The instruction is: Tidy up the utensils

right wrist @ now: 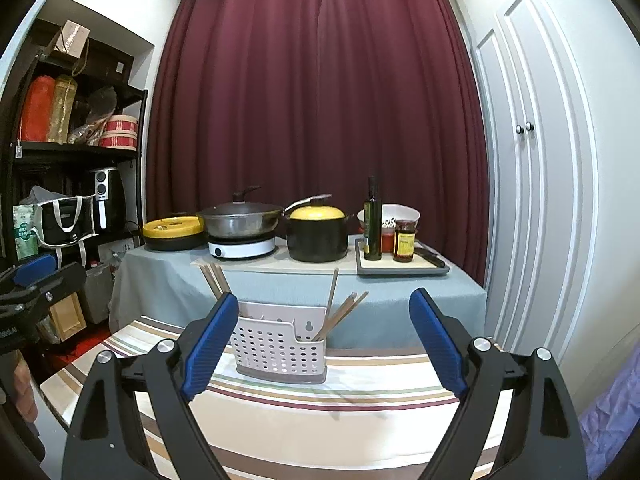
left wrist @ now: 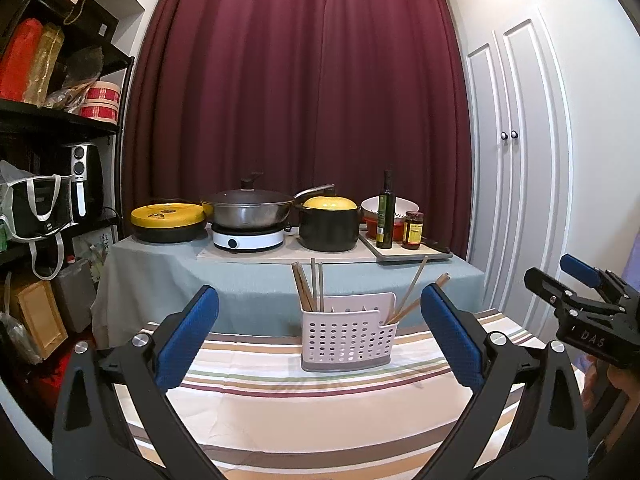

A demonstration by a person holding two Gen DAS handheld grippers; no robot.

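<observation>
Striped tabletop [left wrist: 320,408] under both grippers, bare apart from the caddy. Cookware on the far grey-cloth table, well beyond the fingers, not in play.

White perforated utensil caddy [left wrist: 346,334] stood upright ahead of the left gripper [left wrist: 320,336], framed between its fingers in that view but further out, not touched. Seen from the right wrist, sat ahead and toward the left finger [right wrist: 210,346], partly hidden behind it.

Chopsticks [left wrist: 308,286] already in the caddy: one bunch near-upright in the left compartment, another bunch [right wrist: 340,314] leaning right out of the right compartment. No loose utensils visible on the tabletop.

Judged as either the very end or a reset step; sorting looked done. Next move, if any: straighten the leaning bunch, which calls for a narrow pinch high on the sticks without tipping the light caddy.

Left gripper: fingers spread wide, nothing held. Right gripper [right wrist: 324,344]: likewise spread wide, empty, touching nothing.
</observation>
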